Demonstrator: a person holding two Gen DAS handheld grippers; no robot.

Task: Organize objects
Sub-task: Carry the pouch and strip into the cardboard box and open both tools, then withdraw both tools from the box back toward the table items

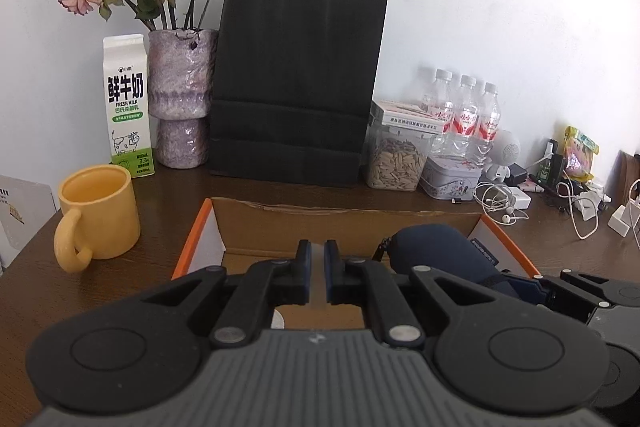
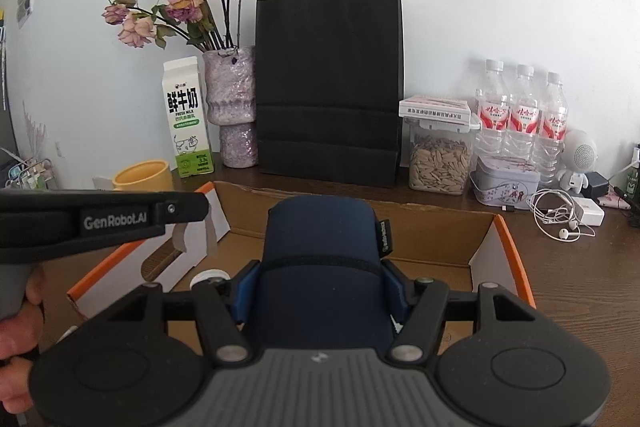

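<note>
Held a dark blue soft pouch [image 2: 320,259] between the blue pads of the right gripper [image 2: 320,291], clamped across its middle, far end jutting forward past the fingertips. Hovered over the open cardboard box [image 2: 440,227] with the orange rim, directly below and ahead of those fingers. Kept the left gripper [image 1: 318,271] nearly closed, nothing between its fingers, just to the left of the pouch and likewise above the box floor. Judged the step in hand as the carry-and-place: pouch already gripped and over the box, not yet set down. Saw what looked like a white cap [image 2: 208,277] low on the box floor, just left of the right fingers; could not tell what it belonged to. Called next, probably, for a lowering toward the bare cardboard ahead, clear of that cap and the box walls, then a widening of the pads once the pouch rested. Risked a snag on the far wall if pushed too far forward. Left the yellow mug [image 1: 98,211], milk carton [image 1: 128,107] and black paper bag [image 1: 296,83] beyond the box, well ahead of both grippers.
</note>
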